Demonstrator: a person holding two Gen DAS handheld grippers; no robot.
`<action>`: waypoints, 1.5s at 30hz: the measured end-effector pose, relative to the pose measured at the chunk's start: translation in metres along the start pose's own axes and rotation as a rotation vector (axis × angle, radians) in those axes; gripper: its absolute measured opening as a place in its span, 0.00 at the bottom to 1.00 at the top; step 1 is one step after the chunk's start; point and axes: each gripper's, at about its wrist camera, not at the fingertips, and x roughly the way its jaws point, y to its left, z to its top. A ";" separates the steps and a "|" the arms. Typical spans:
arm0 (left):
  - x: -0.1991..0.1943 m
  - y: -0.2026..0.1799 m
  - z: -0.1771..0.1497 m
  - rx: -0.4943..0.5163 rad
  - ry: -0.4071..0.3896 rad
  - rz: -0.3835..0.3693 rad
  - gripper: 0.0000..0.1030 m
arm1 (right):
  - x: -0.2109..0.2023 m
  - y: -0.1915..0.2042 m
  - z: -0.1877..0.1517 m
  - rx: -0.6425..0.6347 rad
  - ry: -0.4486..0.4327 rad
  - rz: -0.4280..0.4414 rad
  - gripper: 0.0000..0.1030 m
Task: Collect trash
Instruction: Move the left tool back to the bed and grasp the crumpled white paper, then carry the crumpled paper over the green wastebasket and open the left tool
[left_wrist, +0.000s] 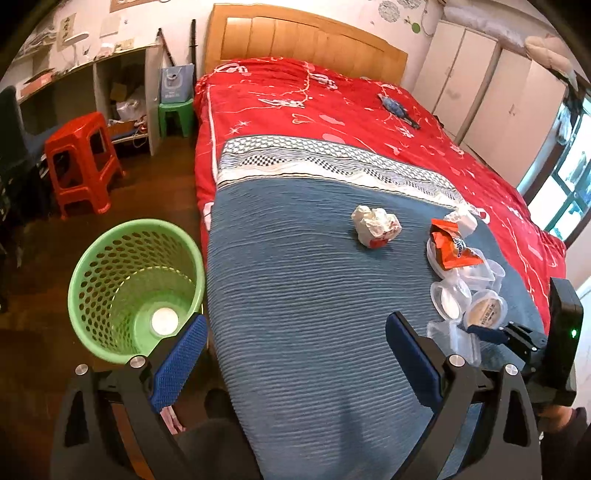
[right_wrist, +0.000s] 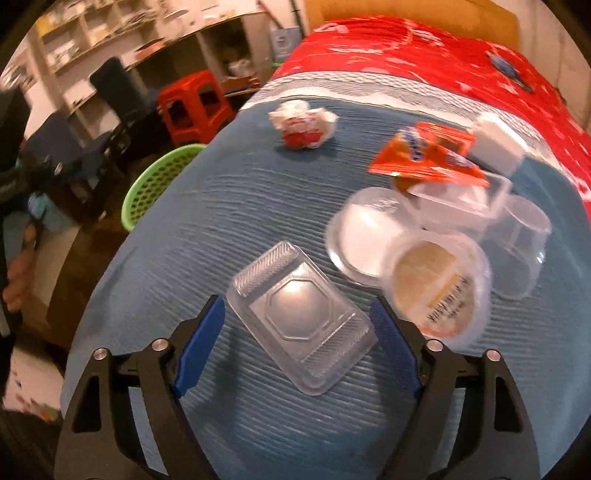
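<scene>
Trash lies on the blue bed cover (left_wrist: 303, 280): a crumpled white and red paper ball (left_wrist: 375, 225) (right_wrist: 303, 123), an orange wrapper (left_wrist: 452, 243) (right_wrist: 424, 157), a white box (right_wrist: 496, 142), several clear plastic cups and lids (left_wrist: 461, 291) (right_wrist: 436, 266), and a clear rectangular tray (right_wrist: 301, 317). A green perforated bin (left_wrist: 136, 284) (right_wrist: 159, 181) stands on the floor left of the bed, with a white round thing at its bottom. My left gripper (left_wrist: 295, 350) is open and empty above the bed's near edge. My right gripper (right_wrist: 299, 332) is open, its fingers on either side of the clear tray; it also shows in the left wrist view (left_wrist: 491, 332).
A red quilt (left_wrist: 332, 110) covers the far bed, with a dark blue object (left_wrist: 397, 109) on it. A red stool (left_wrist: 83, 162) and a green stool (left_wrist: 177, 116) stand on the wood floor by desk shelves. White wardrobes (left_wrist: 480, 88) line the right wall.
</scene>
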 end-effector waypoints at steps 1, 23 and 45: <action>0.002 -0.003 0.003 0.010 0.001 -0.005 0.91 | 0.001 0.001 0.001 -0.005 0.008 -0.003 0.65; 0.125 -0.092 0.076 0.211 0.092 -0.092 0.81 | -0.010 0.004 -0.008 0.066 -0.037 0.042 0.62; 0.078 -0.047 0.068 0.135 -0.020 -0.055 0.34 | -0.042 0.019 0.005 0.144 -0.128 0.054 0.62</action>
